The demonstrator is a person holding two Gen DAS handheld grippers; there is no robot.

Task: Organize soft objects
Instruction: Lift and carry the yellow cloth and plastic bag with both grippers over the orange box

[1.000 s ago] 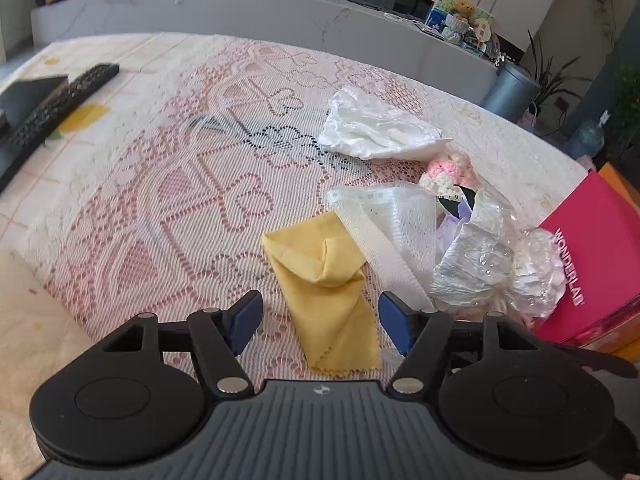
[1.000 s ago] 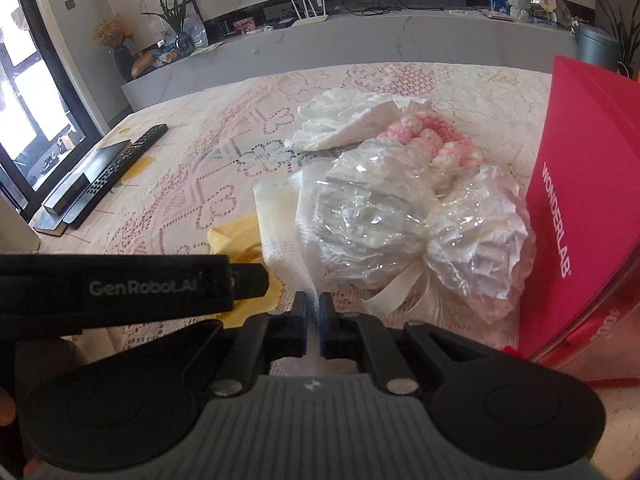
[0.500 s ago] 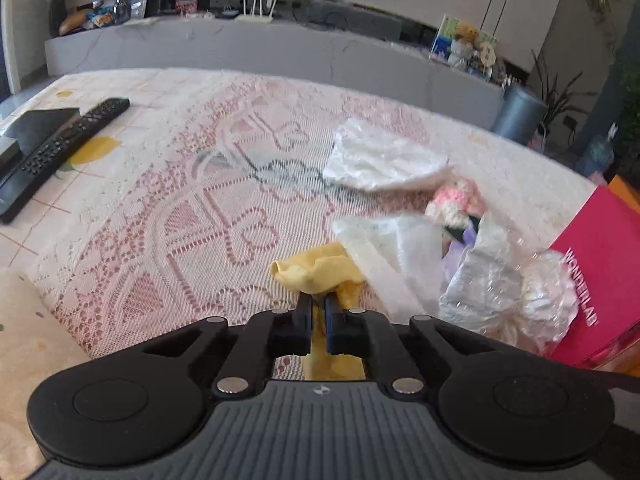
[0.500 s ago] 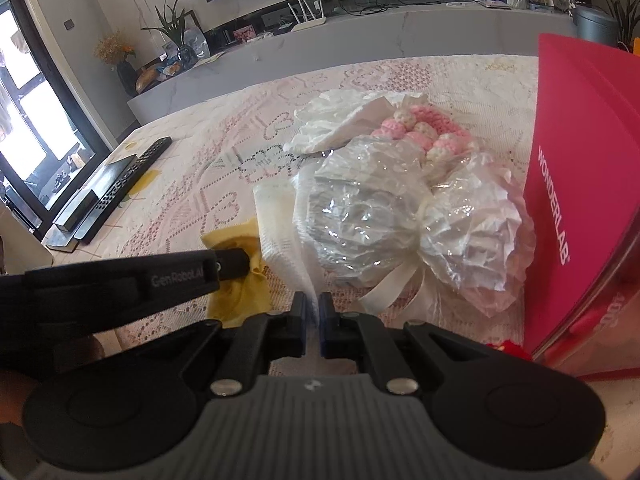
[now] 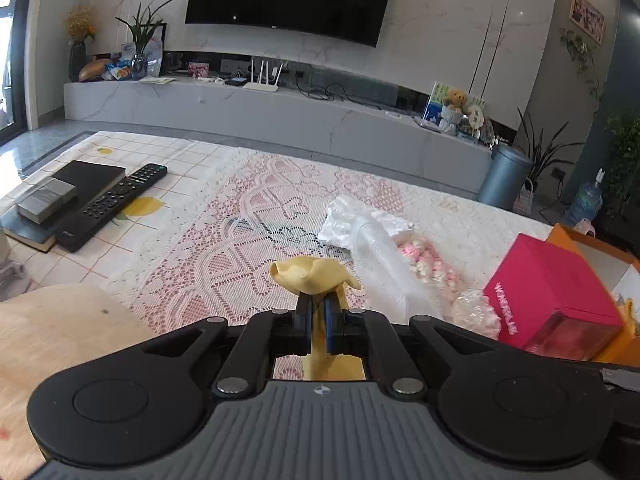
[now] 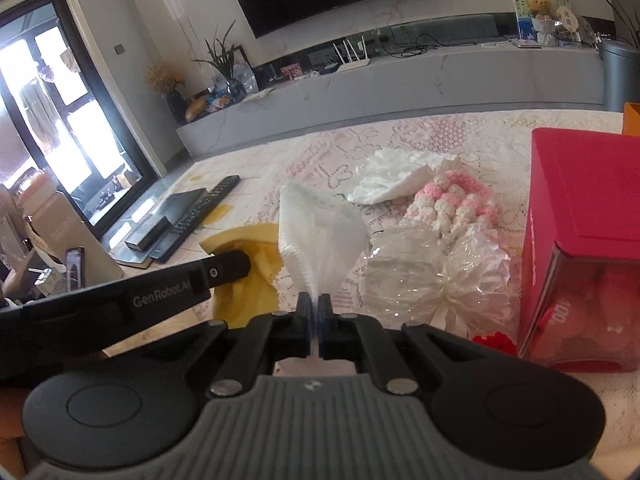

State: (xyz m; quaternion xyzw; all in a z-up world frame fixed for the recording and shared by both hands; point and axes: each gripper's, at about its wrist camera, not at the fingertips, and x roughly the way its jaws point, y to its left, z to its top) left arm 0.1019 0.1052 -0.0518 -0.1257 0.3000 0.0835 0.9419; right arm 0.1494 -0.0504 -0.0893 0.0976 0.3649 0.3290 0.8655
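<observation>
My left gripper (image 5: 317, 305) is shut on a yellow cloth (image 5: 312, 276) and holds it lifted above the lace tablecloth (image 5: 224, 256). The yellow cloth also shows in the right wrist view (image 6: 248, 280). My right gripper (image 6: 314, 304) is shut on a white mesh cloth (image 6: 316, 232), lifted beside the yellow one; it shows in the left wrist view (image 5: 384, 264). A crumpled white cloth (image 6: 396, 178) lies further back. A pink and white crochet bouquet in clear wrap (image 6: 444, 256) lies to the right.
A red box (image 6: 588, 240) stands at the right, with an orange box (image 5: 592, 248) behind it. A remote (image 5: 112, 204), a dark book (image 5: 86, 182) and a small grey box (image 5: 46, 198) lie at the left. A beige cushion (image 5: 52, 336) is near left.
The left gripper closed on the yellow cloth and lifted it off the table. The right gripper, shut throughout, lifted the white mesh cloth. Both views tilted upward.
</observation>
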